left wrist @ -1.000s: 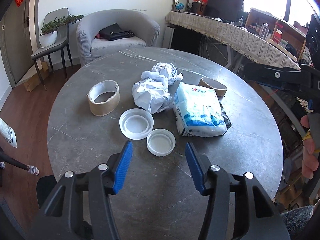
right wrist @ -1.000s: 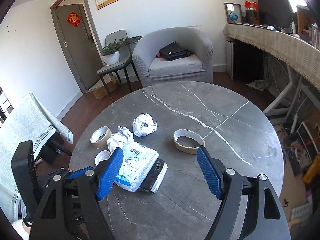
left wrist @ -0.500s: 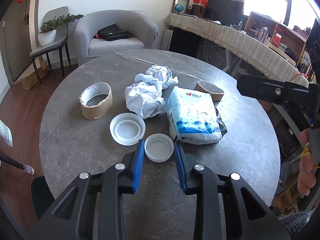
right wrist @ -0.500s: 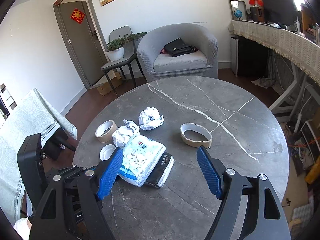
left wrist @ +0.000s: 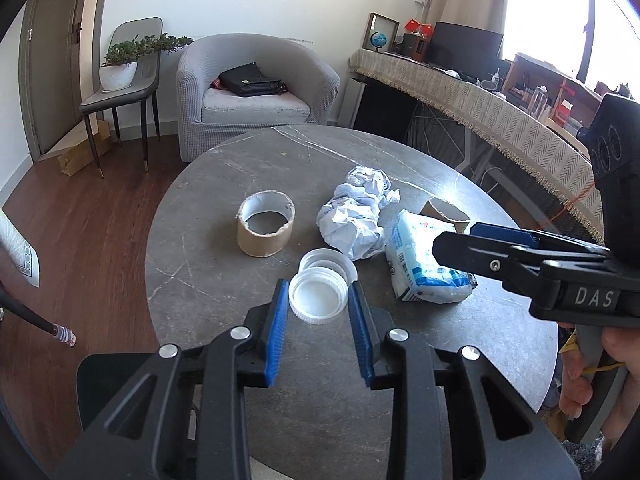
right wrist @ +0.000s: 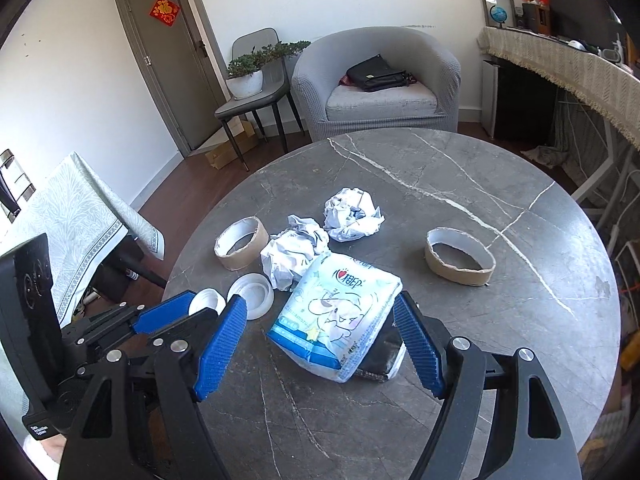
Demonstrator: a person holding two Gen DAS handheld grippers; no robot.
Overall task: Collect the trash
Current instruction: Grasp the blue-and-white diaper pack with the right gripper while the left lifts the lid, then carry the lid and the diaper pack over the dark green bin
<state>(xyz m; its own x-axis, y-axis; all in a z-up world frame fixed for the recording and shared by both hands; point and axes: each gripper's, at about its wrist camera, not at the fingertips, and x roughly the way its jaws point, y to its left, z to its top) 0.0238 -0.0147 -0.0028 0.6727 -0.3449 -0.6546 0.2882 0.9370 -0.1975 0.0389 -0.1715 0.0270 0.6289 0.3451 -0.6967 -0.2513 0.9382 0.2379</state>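
My left gripper is shut on a small white plastic lid and holds it just above the round grey table. A second, larger white lid lies on the table right behind it. In the right wrist view the held lid shows at the left gripper's tip. My right gripper stands open, its blue pads on either side of a blue and white tissue pack without touching it. A flat black item lies under the pack.
Two crumpled paper balls lie mid-table. One cardboard tape core stands to the left and another to the right. Beyond the table are a grey armchair and a chair with a potted plant.
The left gripper's jaws closed on the small white lid and lifted it off the table. The right gripper came closer to the tissue pack, still open.
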